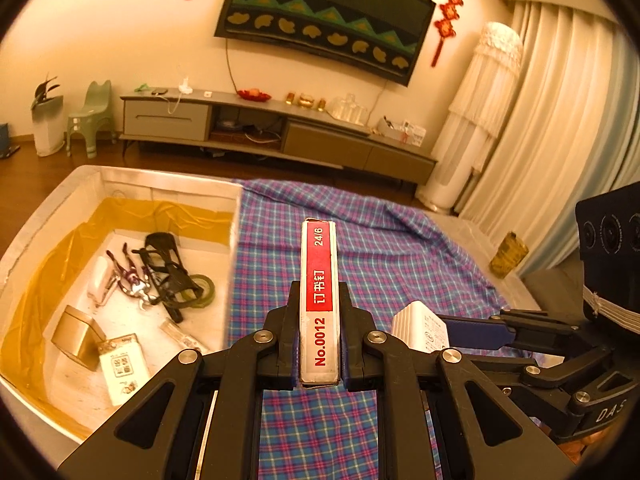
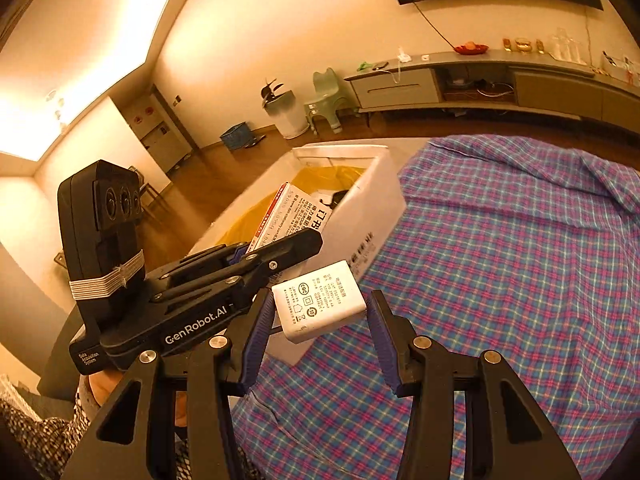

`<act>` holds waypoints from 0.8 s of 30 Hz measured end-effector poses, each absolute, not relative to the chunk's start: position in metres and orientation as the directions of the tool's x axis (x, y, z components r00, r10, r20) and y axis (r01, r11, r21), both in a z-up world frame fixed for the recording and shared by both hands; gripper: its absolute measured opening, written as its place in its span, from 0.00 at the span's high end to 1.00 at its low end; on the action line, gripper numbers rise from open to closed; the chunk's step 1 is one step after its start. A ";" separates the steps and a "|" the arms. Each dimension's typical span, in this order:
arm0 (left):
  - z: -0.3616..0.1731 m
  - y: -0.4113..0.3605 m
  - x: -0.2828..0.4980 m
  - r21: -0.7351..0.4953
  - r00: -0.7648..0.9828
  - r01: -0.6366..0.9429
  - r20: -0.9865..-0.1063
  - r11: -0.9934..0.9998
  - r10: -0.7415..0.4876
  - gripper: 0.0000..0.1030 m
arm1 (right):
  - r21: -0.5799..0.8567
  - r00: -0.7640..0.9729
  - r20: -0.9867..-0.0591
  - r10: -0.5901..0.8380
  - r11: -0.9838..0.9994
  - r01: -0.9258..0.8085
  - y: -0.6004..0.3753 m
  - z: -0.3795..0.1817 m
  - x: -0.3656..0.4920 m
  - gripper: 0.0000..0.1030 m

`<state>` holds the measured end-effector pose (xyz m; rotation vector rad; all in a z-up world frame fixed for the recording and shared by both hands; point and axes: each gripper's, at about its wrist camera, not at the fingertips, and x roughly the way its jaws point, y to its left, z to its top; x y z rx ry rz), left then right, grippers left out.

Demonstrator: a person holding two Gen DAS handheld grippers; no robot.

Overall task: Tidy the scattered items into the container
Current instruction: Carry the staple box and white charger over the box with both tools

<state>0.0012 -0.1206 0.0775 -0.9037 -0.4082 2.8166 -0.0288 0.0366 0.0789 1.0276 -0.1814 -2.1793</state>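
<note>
While clamped, staple box [image 1: 319, 300] upright between left fingers [image 1: 352, 344].

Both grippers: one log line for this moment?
left gripper: shut on staple box | right gripper: shut on white charger | container: partly filled

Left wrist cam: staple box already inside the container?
No: the staple box is clamped in the left hand-held gripper over the plaid cloth, beside the container.

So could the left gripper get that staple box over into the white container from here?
Probably yes: the left gripper holds the staple box above the cloth, and the white container sits open alongside.
</note>
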 end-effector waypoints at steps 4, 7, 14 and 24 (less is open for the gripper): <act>0.082 -0.139 0.005 -0.325 -0.822 -0.034 -0.529 -0.945 0.212 0.86 | 0.388 -0.436 -0.619 -0.654 -0.736 0.555 0.027 0.086 -0.031 0.52; 0.082 -0.154 0.007 -0.340 -0.828 -0.005 -0.525 -0.940 0.195 0.86 | 0.380 -0.434 -0.620 -0.654 -0.734 0.562 0.020 0.089 -0.033 0.52; 0.083 -0.182 0.011 -0.376 -0.843 0.055 -0.515 -0.925 0.158 0.86 | 0.361 -0.424 -0.620 -0.660 -0.720 0.593 0.001 0.099 -0.038 0.52; 0.077 -0.227 0.016 -0.451 -0.852 0.166 -0.514 -0.877 0.103 0.86 | 0.341 -0.408 -0.617 -0.673 -0.696 0.632 -0.030 0.111 -0.053 0.52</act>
